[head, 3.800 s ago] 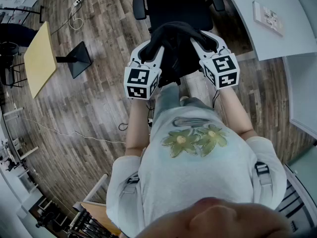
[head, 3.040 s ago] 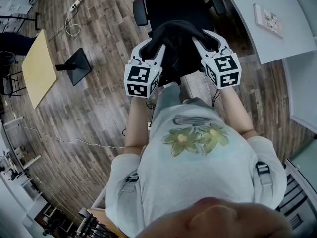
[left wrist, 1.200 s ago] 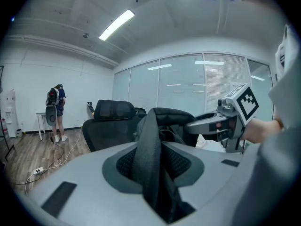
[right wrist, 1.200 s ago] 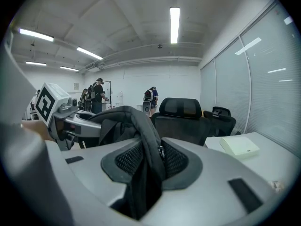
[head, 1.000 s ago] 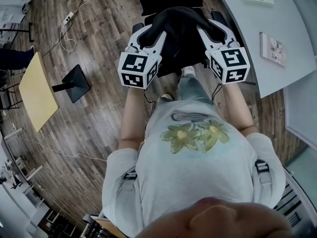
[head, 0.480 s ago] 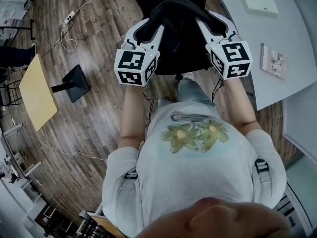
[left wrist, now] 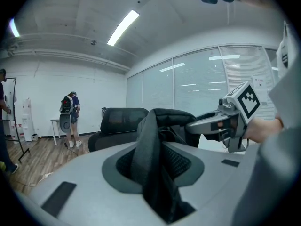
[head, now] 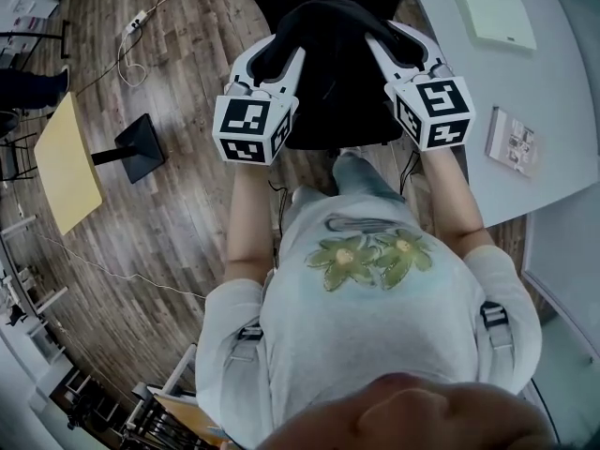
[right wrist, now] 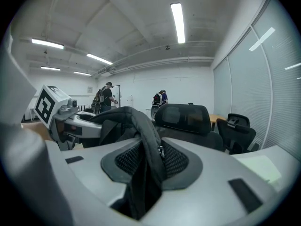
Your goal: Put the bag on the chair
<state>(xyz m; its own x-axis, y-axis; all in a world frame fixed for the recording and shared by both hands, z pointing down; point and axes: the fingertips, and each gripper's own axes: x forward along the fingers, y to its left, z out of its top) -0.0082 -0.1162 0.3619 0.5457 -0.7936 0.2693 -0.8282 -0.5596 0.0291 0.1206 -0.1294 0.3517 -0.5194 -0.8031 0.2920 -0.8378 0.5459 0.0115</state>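
Note:
A black bag [head: 330,45] hangs between my two grippers, above the seat of a black office chair [head: 349,120]. My left gripper [head: 271,56] is shut on one of the bag's straps [left wrist: 151,140], and the dark webbing fills the gap between the jaws. On the other side, the right gripper [head: 392,43] is shut on the other strap [right wrist: 146,140]. In the left gripper view the chair's headrest [left wrist: 123,119] stands behind the bag, and it shows again in the right gripper view [right wrist: 184,117]. Most of the seat is hidden by the bag.
A grey desk [head: 525,82] with a pale pad [head: 492,12] and a booklet [head: 511,141] runs along the right. At the left are a yellow table [head: 66,162] and a black floor stand [head: 141,146]. Other people [left wrist: 70,119] stand far off. A second chair [right wrist: 237,128] is at the right.
Both grippers have carried the bag forward, up the picture, so it now hangs over the chair's seat. The grip on both straps looks unchanged.

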